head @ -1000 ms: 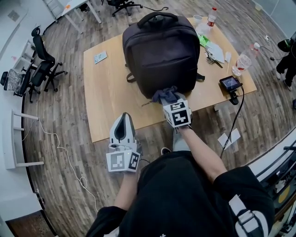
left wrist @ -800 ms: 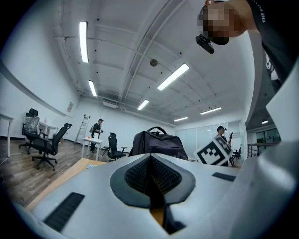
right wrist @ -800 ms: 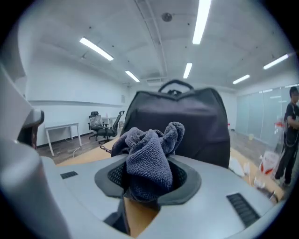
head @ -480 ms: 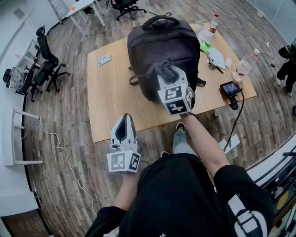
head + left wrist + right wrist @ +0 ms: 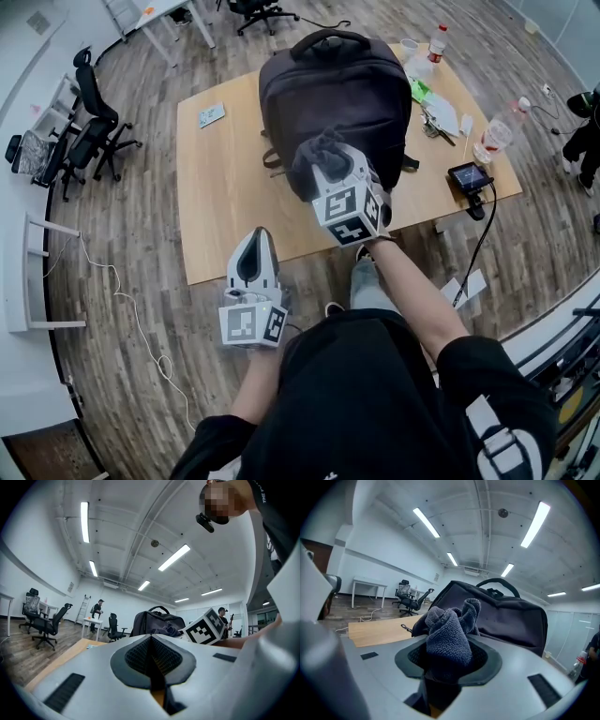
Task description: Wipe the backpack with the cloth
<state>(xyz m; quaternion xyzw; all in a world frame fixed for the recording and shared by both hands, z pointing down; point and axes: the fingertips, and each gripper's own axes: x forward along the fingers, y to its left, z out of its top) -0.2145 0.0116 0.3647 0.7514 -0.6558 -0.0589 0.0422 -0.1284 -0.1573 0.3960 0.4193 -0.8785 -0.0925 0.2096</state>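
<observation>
Cloth (image 5: pixel 449 637) is bunched and clamped in the right gripper (image 5: pixel 326 167), over the near end of the backpack (image 5: pixel 333 84) on the table (image 5: pixel 220 211). The left gripper (image 5: pixel 251 261), near, is closed and empty. Best to press the cloth flat and stroke evenly.

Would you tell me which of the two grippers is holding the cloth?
The right gripper, shut on the dark grey cloth; the left gripper is shut and empty.
</observation>
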